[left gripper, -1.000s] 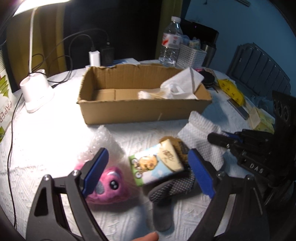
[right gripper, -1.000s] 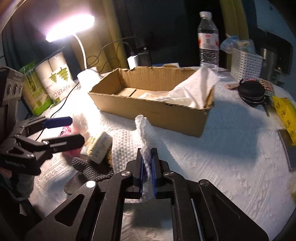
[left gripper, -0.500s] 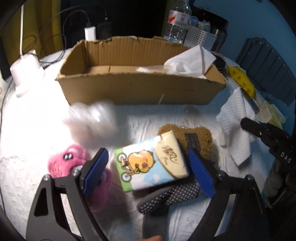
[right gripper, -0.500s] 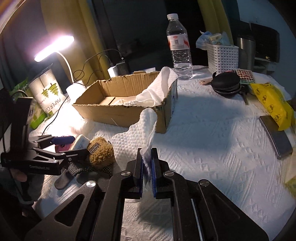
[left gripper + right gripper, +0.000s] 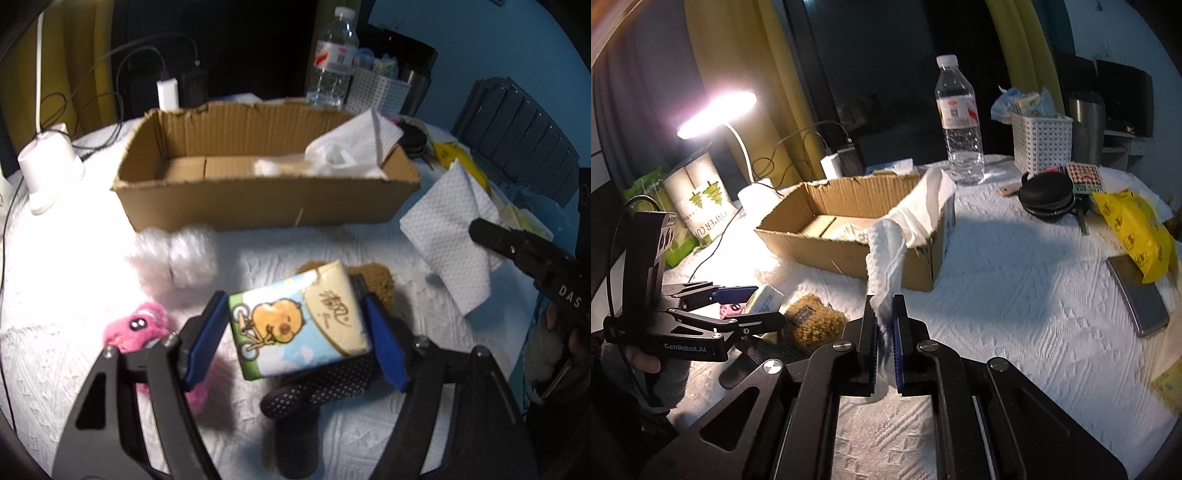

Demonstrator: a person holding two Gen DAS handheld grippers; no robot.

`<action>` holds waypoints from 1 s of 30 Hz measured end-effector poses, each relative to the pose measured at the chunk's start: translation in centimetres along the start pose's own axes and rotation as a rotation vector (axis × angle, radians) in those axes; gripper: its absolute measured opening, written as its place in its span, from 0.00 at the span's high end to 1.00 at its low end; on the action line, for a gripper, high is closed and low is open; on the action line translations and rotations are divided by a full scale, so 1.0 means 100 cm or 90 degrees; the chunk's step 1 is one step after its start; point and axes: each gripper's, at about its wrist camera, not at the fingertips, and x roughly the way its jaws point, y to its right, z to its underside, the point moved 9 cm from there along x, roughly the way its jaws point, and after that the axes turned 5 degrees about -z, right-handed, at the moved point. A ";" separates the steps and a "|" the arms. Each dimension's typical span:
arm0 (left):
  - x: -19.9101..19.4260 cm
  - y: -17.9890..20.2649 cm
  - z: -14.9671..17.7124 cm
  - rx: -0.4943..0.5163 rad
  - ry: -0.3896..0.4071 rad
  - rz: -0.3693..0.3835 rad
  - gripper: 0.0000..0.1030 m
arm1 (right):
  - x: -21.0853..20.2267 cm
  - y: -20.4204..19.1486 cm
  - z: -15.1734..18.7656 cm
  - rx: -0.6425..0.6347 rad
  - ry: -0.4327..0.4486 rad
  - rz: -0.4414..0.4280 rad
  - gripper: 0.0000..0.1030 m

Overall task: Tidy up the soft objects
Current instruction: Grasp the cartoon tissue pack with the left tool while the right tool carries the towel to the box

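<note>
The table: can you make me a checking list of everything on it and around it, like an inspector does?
Surface: table under a white textured cloth.
Job's things: cardboard box with white paper in its right end; tissue pack; pink plush; brown plush; dotted glove; paper towel; blurred bubble wrap.
Clutter: bottle, white basket, black case, yellow packet, paper cups pack.
Grippers: left gripper closed on the tissue pack; right gripper pinches the paper towel.
Cables: charger with black cords behind the box.
Surroundings: lit lamp, yellow curtains, dark window.
</note>
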 end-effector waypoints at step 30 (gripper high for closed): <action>-0.036 -0.036 -0.084 0.004 0.134 -0.041 0.28 | 0.004 -0.023 -0.089 -0.078 0.064 -0.002 0.92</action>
